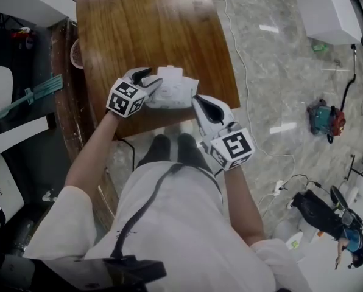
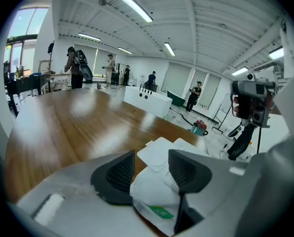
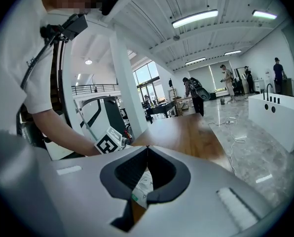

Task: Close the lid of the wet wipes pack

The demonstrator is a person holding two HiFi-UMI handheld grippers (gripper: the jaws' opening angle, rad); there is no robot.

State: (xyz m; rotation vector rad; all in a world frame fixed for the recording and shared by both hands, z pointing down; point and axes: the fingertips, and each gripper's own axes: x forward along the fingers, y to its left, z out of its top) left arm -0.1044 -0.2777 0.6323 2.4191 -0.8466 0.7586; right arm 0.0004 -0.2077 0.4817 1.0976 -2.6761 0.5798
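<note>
A white wet wipes pack lies near the front edge of the wooden table, with its lid flipped up on the far side. My left gripper is at the pack's left end. In the left gripper view, the left gripper is open, the pack shows in the gap below the jaws, and the raised lid stands just beyond them. My right gripper sits at the pack's near right corner. Its tips meet in the right gripper view, and a strip of the pack shows under them.
The table's front edge runs just behind both grippers, with the person's legs below it. On the floor to the right are a white cabinet, cables and a red and teal device. Several people stand far off in the hall.
</note>
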